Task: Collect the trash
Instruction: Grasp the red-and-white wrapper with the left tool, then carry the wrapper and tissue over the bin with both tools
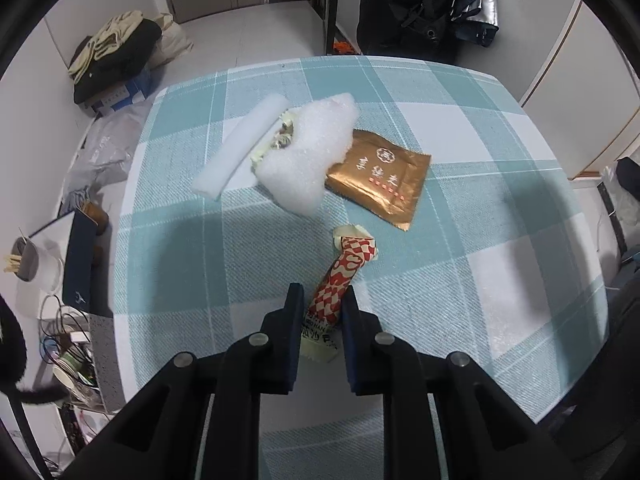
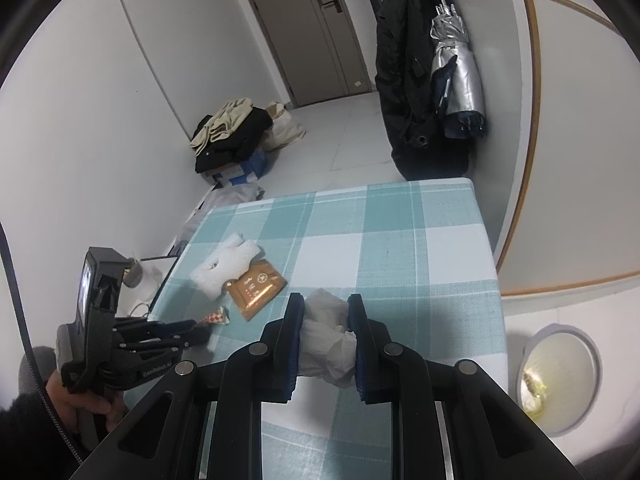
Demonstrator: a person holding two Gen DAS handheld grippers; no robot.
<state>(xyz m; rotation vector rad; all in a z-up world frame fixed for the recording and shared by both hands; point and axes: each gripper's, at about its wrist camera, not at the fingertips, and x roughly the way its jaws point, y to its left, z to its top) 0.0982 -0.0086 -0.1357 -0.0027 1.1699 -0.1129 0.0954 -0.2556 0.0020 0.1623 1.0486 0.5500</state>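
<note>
Left gripper (image 1: pixel 320 296) closed on red-checkered wrapper (image 1: pixel 344 270), above checked tablecloth (image 1: pixel 460 240). Right gripper (image 2: pixel 325 302) clamped on crumpled tissue (image 2: pixel 326 336). Gold packet (image 1: pixel 380 178) touching white foam piece (image 1: pixel 308 156) mid-table. Trash bin (image 2: pixel 560 380) on floor (right of table).

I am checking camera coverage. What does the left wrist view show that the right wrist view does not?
Only left wrist: the white foam strip and the left gripper closed on the red checked wrapper.
Only right wrist: the right gripper holding the crumpled tissue, and the trash bin.
Both: the gold packet, white foam sheet, checked tablecloth.
</note>
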